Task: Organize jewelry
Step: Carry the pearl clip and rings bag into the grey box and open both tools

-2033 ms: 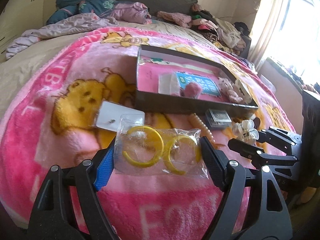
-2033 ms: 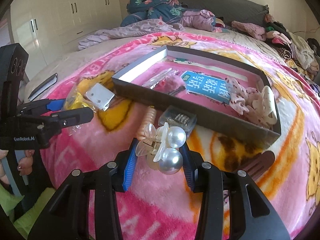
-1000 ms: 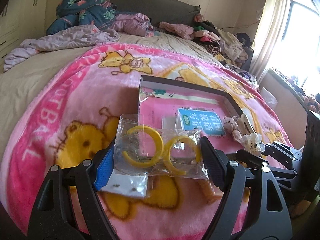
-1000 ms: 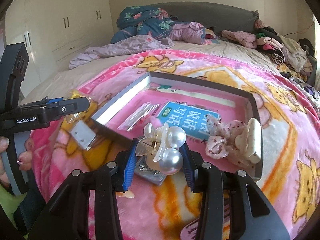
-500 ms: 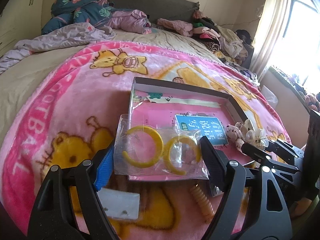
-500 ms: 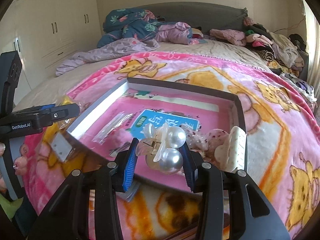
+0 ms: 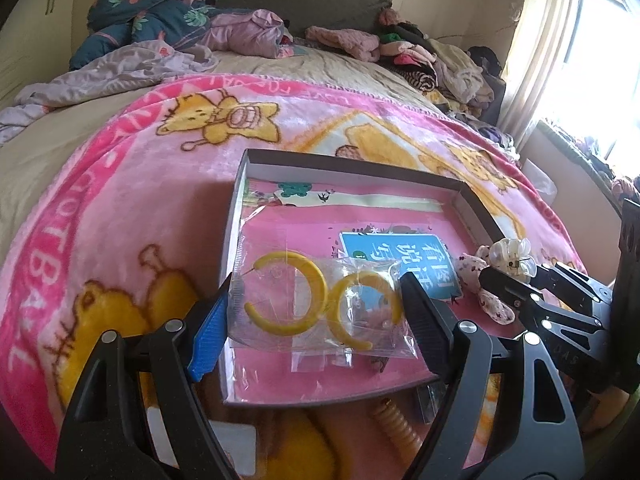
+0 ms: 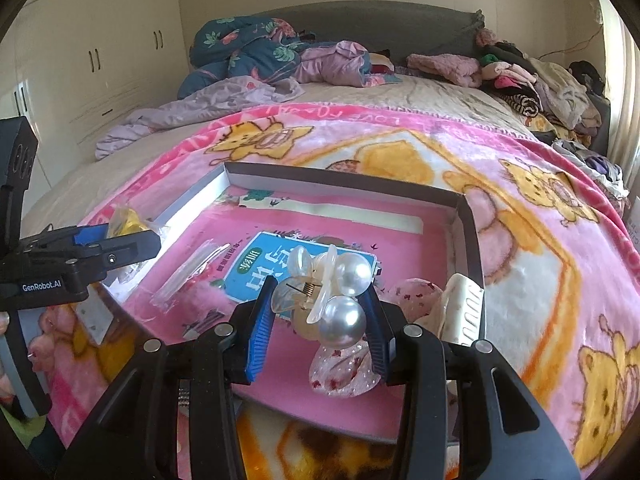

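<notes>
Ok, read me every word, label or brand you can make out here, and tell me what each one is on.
"GenRobot.AI": white print on the left claw body, in the right wrist view.
"FOOTBALL": only partly readable, on the pink blanket border.
Upside-down lettering along the blanket's far edge: too warped to read.
Large Chinese characters on the blue card in the box: too blurred to read surely.

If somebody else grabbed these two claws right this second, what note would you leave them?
Left claw: shut on the bag of yellow hoop earrings, held above the near left part of the box.
Right claw: shut on the pearl hair clip, above the near right part of the box.
Already in the box: a white claw clip, a floral scrunchie, a clear packet.
Still on the blanket in front of the box: a coil hair tie, a white card.
Left to do: set both held items down inside, then fetch the rest.
</notes>
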`<state>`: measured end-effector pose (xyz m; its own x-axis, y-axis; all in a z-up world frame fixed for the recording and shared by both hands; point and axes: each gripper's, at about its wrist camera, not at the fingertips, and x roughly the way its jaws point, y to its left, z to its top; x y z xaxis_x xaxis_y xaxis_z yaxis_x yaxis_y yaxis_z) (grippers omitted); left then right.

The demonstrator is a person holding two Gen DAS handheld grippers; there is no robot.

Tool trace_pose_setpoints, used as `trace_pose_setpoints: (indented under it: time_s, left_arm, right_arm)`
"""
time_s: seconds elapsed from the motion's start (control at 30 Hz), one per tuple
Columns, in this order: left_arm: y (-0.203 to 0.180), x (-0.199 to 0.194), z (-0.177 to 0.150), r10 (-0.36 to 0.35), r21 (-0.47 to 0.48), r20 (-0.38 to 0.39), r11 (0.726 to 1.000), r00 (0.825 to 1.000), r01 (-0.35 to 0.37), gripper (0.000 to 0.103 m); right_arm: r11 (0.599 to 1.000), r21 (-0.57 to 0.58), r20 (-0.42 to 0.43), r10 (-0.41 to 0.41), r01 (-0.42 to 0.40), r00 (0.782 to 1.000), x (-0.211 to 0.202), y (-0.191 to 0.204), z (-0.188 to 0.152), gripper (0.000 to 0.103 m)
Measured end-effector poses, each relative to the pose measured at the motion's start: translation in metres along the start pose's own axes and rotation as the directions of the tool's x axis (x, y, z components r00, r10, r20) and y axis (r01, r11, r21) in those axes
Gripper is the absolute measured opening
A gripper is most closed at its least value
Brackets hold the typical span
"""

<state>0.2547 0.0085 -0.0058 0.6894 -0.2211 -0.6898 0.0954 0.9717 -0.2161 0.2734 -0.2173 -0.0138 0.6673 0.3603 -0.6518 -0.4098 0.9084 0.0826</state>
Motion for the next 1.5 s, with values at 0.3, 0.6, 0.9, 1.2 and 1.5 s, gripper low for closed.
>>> trace_pose_setpoints:
  time_s: [0.3, 0.6, 0.9, 1.2, 1.5]
  left_arm:
    - [-0.003, 0.014, 0.002, 0.018, 0.008, -0.01, 1.0, 1.0, -0.017, 0.07]
    - [0.0, 0.018, -0.002, 0.031, 0.001, -0.012, 1.0, 0.999, -0.031, 0.073]
    - [0.007, 0.007, -0.004, 0.033, -0.019, 0.002, 0.999, 0.999, -0.033, 0.077]
    - [0.013, -0.013, -0.01, 0.036, -0.048, 0.021, 0.998, 0.999, -0.035, 0.079]
    - [0.017, -0.039, -0.017, 0.044, -0.068, 0.043, 0.997, 0.998, -0.041, 0.084]
  right_arm:
    - [1.0, -0.001, -0.037, 0.016, -0.016, 0.999, 0.015, 0.003, -0.007, 0.04]
    - [1.0, -0.013, -0.069, 0.023, -0.024, 0.997, 0.025, 0.011, -0.016, 0.04]
    - [1.0, -0.009, -0.083, 0.026, -0.026, 0.996, 0.025, 0.015, -0.019, 0.04]
    - [1.0, 0.001, -0.051, 0.022, -0.022, 0.998, 0.005, 0.018, -0.021, 0.062]
    - [1.0, 0.014, -0.016, 0.002, -0.002, 1.0, -0.026, 0.017, -0.025, 0.07]
